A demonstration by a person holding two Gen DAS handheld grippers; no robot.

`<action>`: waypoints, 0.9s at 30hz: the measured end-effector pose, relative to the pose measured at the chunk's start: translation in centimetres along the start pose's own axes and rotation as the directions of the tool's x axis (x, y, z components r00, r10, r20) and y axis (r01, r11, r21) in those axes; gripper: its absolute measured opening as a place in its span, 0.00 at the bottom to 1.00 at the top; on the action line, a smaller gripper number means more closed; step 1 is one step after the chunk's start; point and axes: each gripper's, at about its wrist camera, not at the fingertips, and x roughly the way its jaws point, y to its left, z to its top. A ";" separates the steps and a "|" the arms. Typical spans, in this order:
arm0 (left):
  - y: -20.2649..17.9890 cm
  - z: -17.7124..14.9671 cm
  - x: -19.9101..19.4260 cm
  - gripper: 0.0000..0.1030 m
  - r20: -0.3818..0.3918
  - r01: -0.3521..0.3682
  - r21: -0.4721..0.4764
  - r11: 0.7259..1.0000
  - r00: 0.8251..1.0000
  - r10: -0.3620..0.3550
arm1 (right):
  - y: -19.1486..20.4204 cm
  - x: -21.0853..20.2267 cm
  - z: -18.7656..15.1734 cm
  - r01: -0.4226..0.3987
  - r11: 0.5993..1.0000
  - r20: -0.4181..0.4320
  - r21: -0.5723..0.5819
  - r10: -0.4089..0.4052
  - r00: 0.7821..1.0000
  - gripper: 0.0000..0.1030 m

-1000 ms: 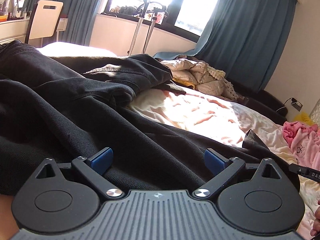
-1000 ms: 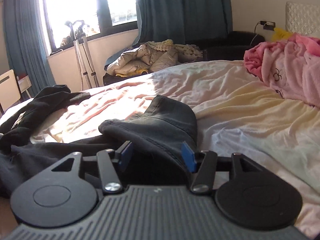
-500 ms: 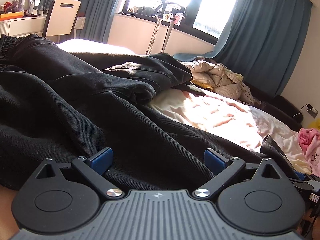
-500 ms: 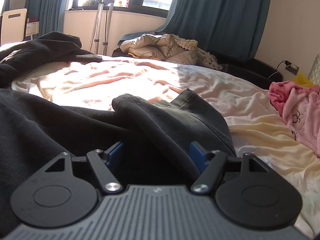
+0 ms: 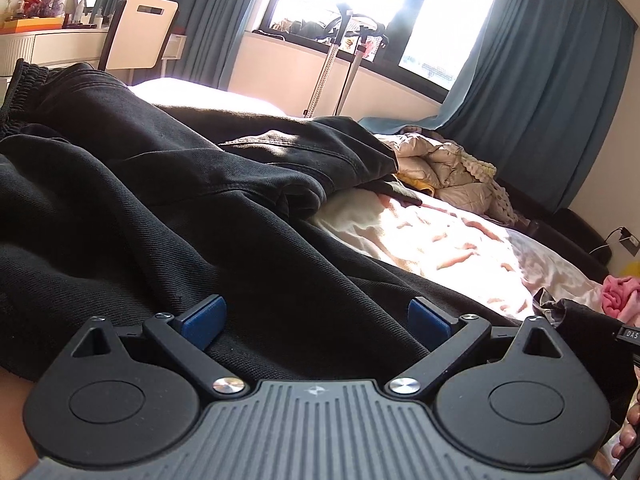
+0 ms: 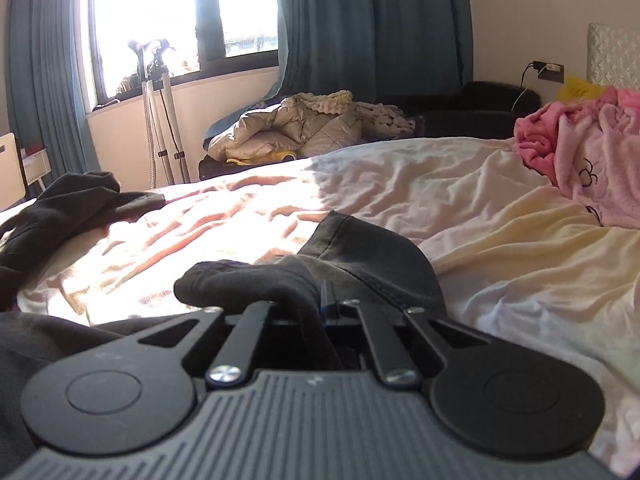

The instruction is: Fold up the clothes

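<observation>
Black trousers [image 5: 168,208] lie crumpled across the pale bed sheet [image 5: 440,240]. My left gripper [image 5: 316,316] is open, its blue pads resting low over the black cloth with nothing held between them. My right gripper [image 6: 320,304] is shut on a fold of the trousers' leg end [image 6: 360,256], which bunches up over the jaws. More of the black cloth [image 6: 68,204] lies at the left in the right wrist view.
A pink fleece garment [image 6: 588,160] lies on the bed at the right. A beige quilted jacket [image 6: 300,128] sits beyond the bed's far edge. A chair [image 5: 140,32], a desk and a stand [image 5: 340,60] are by the window.
My right gripper has closed on the trouser leg end; it was open around it before. The left gripper stayed open and shifted a little over the black cloth.
</observation>
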 end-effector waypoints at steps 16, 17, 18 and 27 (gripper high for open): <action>0.4 0.2 -0.6 0.95 0.014 0.002 -0.039 0.999 1.000 -0.002 | -23.6 -1.4 -8.5 -0.061 0.285 0.102 0.957 -0.133 0.986 0.11; 0.4 0.2 -0.5 0.95 0.014 0.002 -0.040 0.999 1.000 -0.002 | -23.8 -1.6 -8.4 -0.054 0.287 0.098 0.956 -0.142 0.985 0.11; 0.4 0.2 -0.5 0.95 0.014 0.003 -0.040 0.999 1.000 -0.002 | -23.9 -1.8 -8.1 -0.041 0.304 0.090 0.952 -0.151 0.984 0.12; 3.0 3.6 -2.9 0.95 -0.013 0.076 -0.148 0.986 0.997 -0.079 | -24.6 -6.9 -7.4 0.076 0.354 0.035 0.932 -0.298 0.954 0.15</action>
